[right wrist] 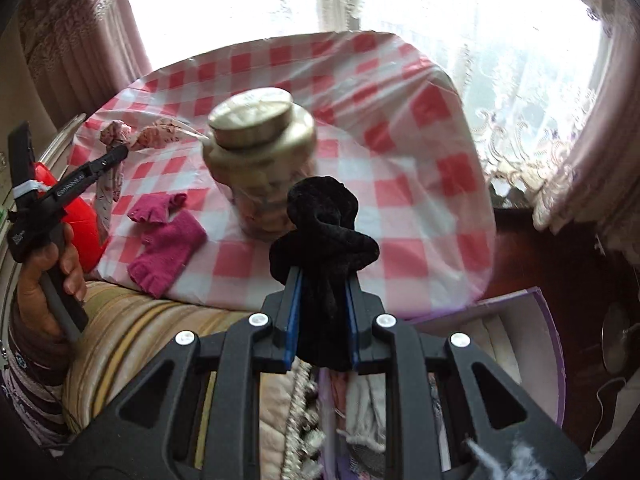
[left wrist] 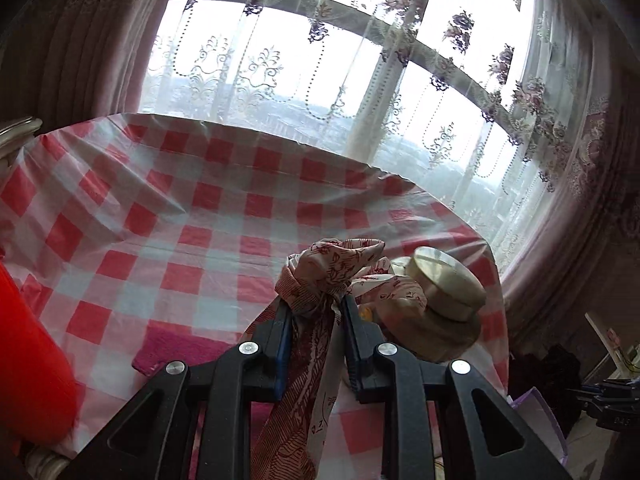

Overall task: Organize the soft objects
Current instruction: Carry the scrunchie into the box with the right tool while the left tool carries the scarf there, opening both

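The left gripper (left wrist: 316,308) pinched a patterned scarf (left wrist: 320,280), its length hanging down above the checked tablecloth (left wrist: 180,208). Beside the jar (right wrist: 260,144), the right gripper (right wrist: 322,280) pinched a black velvet cloth (right wrist: 320,220), upright.

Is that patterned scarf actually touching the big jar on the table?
Cannot tell. In the left wrist view the patterned scarf overlaps the jar; the right wrist view is too blurred to show contact or a gap.

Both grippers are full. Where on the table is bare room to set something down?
Bare tablecloth runs along the window side and past the jar to the right edge. It is crowded near the front edge: pink gloves, jar, and the patterned cloth in the left gripper.
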A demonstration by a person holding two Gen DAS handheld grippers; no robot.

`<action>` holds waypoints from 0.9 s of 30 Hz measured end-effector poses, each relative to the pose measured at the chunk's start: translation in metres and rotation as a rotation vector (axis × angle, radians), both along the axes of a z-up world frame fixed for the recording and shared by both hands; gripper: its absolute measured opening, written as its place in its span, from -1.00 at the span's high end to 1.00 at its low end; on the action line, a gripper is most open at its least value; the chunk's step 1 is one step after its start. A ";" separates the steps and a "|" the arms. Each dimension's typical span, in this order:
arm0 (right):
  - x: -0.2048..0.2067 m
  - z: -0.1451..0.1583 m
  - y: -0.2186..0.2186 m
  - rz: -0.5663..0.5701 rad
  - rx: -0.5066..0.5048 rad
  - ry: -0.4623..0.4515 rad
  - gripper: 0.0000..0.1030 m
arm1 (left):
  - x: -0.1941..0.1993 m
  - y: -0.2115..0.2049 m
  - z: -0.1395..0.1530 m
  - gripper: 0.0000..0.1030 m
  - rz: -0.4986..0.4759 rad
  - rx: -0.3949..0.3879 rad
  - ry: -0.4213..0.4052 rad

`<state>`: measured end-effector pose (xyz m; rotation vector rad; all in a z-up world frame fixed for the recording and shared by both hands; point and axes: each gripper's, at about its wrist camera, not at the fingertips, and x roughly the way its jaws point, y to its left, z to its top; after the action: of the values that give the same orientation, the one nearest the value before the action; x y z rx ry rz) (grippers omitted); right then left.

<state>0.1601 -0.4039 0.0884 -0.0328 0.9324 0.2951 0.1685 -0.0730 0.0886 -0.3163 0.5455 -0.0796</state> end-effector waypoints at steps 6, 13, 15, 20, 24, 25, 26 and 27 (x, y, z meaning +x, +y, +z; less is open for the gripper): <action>-0.036 -0.042 -0.068 -0.130 0.031 0.115 0.55 | -0.011 -0.071 0.001 0.53 -0.186 -0.036 0.053; -0.074 -0.079 -0.107 -0.191 0.079 0.205 0.55 | -0.018 -0.144 -0.010 0.53 -0.355 -0.044 0.143; -0.083 -0.090 -0.111 -0.185 0.094 0.238 0.55 | -0.020 -0.163 -0.013 0.53 -0.398 -0.043 0.163; -0.106 -0.121 -0.117 -0.176 0.144 0.319 0.55 | -0.026 -0.207 -0.021 0.53 -0.487 -0.027 0.217; -0.116 -0.142 -0.115 -0.163 0.173 0.380 0.48 | -0.030 -0.238 -0.029 0.53 -0.540 -0.006 0.262; -0.118 -0.145 -0.117 -0.170 0.183 0.387 0.48 | -0.031 -0.244 -0.032 0.53 -0.551 0.001 0.276; -0.118 -0.148 -0.119 -0.181 0.190 0.398 0.37 | -0.033 -0.250 -0.035 0.53 -0.561 0.006 0.292; -0.118 -0.152 -0.119 -0.187 0.192 0.415 0.27 | -0.034 -0.255 -0.038 0.53 -0.567 0.009 0.309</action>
<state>0.0419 -0.5230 -0.0635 0.3006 1.3055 0.2193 0.1340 -0.3277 0.0506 -0.1566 0.9307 -0.5834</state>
